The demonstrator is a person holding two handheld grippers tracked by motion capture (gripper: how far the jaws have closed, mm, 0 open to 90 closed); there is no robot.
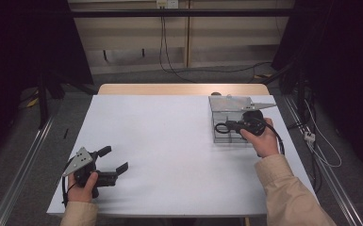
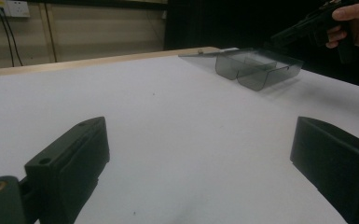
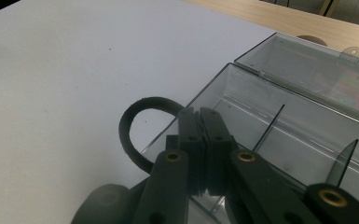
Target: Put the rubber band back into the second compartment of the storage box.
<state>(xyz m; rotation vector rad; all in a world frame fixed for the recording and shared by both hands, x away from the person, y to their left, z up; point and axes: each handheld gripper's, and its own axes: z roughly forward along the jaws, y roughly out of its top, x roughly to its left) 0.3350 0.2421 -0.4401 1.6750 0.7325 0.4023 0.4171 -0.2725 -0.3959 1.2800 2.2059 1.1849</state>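
Right claw (image 3: 198,116) clenched on a black loop (image 3: 135,126), right of frame over the clear box (image 1: 226,123); left claw (image 1: 114,159) released, lower left.

White table (image 1: 169,141), wooden far edge — clear lidded box (image 1: 226,134) resting near its right side

- I see a black ring (image 3: 133,128), a thin loop pinched at one side and hanging over the box's near edge.
- The clear smoky box (image 1: 221,123) lies far right, lid open, dividers inside.
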